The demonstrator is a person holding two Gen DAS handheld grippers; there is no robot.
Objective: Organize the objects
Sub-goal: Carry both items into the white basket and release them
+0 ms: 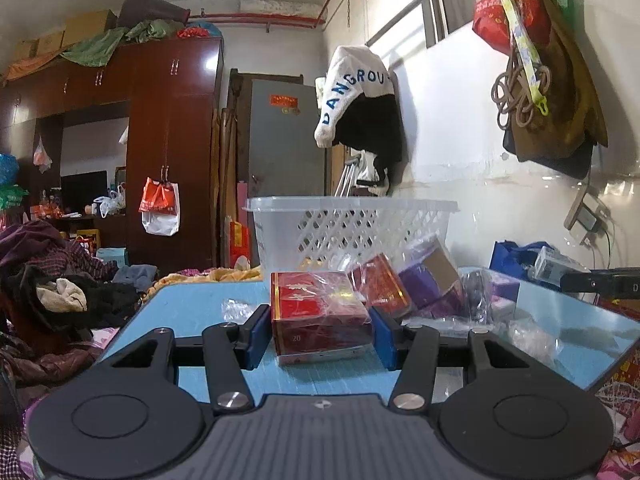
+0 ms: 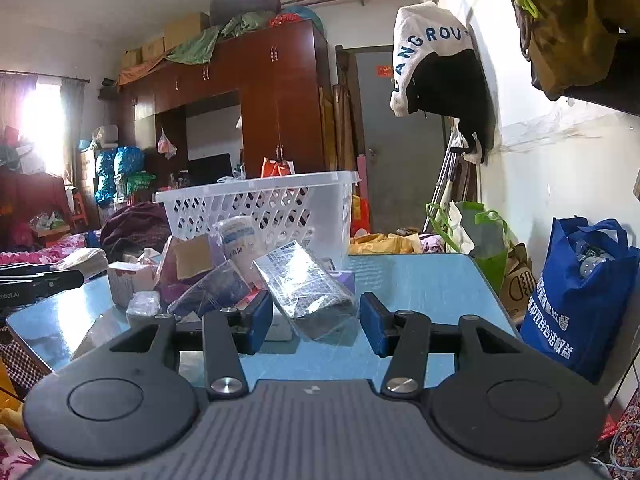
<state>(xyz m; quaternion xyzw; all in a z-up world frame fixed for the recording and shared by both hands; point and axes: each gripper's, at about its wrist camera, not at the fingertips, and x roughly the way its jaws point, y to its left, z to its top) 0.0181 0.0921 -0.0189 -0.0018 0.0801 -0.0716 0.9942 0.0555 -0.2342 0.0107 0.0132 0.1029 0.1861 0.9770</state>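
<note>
Nearest, my left gripper (image 1: 321, 334): the two blue pads sit on either side of a red box (image 1: 320, 320) wrapped in crinkled film, and both pads look pressed against its sides. I read that as a grip. The box's underside shows pale above the blue table (image 1: 188, 304), so it seems slightly tipped or just lifted; I cannot tell which.

My right gripper (image 2: 316, 320): jaws part-way apart around the near end of a clear-wrapped dark packet (image 2: 308, 292). The left pad looks close to it; the right pad stands clear, with table showing between. Not a hold yet, as far as I can see.

Behind the red box, a second red box (image 1: 380, 284) leans against a purple carton (image 1: 430, 280), with more wrapped items beside it. From the right view the same heap shows a white cylinder pack (image 2: 240, 240) standing among the cartons and a small white box (image 2: 128, 276) at the left edge.

Farther back, at the table's far edge, the white lattice basket (image 1: 352, 224). Through the holes I can see almost nothing inside, perhaps a glimpse of yellow low down.

Judgement: early stage. The pile is still on the table, the basket looks close to unfilled. Left to do: carry the red box over, secure the packet, then clear the heap piece by piece.
</note>
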